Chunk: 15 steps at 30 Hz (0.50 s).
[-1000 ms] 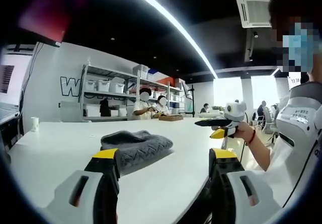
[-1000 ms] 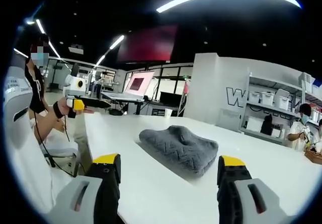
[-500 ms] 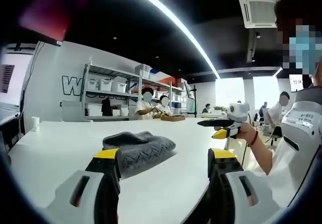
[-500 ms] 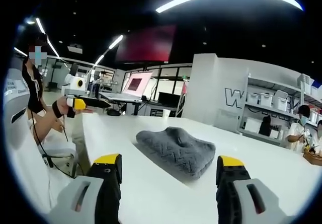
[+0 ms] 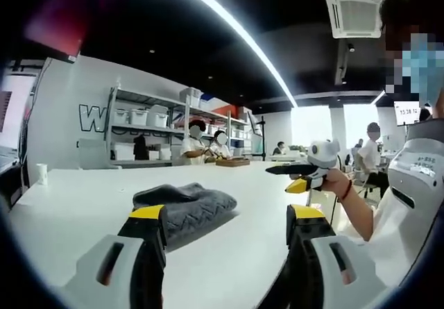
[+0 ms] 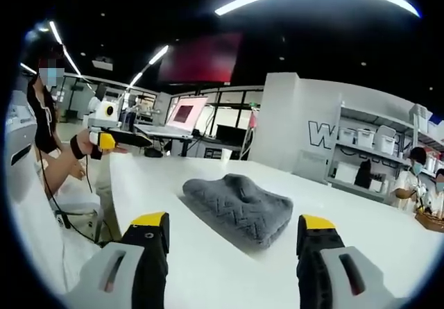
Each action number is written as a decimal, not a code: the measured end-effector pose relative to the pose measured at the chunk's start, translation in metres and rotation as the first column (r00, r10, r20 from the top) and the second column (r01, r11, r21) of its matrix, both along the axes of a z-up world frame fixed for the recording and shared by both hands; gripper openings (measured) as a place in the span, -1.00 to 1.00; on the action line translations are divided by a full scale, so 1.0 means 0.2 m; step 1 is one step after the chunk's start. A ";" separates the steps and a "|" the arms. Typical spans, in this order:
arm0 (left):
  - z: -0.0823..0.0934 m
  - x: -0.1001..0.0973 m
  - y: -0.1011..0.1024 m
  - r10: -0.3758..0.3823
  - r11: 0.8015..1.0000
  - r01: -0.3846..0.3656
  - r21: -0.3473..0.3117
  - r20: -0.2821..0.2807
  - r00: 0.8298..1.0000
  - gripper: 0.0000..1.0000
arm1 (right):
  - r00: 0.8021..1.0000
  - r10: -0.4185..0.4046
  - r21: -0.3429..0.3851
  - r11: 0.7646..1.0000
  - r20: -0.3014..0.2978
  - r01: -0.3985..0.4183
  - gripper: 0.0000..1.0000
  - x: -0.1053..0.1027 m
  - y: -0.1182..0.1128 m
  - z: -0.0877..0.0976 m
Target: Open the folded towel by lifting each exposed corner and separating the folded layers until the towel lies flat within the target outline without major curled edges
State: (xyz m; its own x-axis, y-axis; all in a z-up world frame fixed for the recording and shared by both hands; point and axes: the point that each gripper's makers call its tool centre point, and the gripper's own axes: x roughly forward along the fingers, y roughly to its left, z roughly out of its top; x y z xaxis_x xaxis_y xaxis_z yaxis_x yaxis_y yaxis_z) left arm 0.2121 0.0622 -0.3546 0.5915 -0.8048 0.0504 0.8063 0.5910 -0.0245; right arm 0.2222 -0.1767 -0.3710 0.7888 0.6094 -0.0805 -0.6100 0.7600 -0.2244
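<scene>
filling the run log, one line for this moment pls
towel: folded, on table, untouched | left gripper: open, short of towel | right gripper: open, short of towel | stage: pre-grasp

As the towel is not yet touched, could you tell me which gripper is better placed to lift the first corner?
Probably the right gripper: its open jaws frame the folded grey towel squarely. The left gripper, also open, has the towel toward its left jaw. Neither touches it.
</scene>
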 end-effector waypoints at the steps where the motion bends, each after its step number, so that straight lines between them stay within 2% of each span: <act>1: 0.00 0.00 0.00 0.000 1.000 0.000 0.008 0.006 1.000 0.38 | 1.000 0.004 -0.003 1.000 -0.002 -0.004 0.45 0.00 0.00 0.00; 10: 0.03 0.00 -0.05 -0.046 0.998 0.045 -0.032 -0.016 0.999 0.37 | 1.000 0.004 0.005 1.000 -0.015 -0.004 0.43 0.03 0.00 -0.01; 15: 0.03 0.03 -0.06 -0.045 0.999 0.045 -0.026 -0.023 0.999 0.37 | 1.000 0.007 0.012 1.000 -0.010 -0.007 0.42 0.04 0.00 0.01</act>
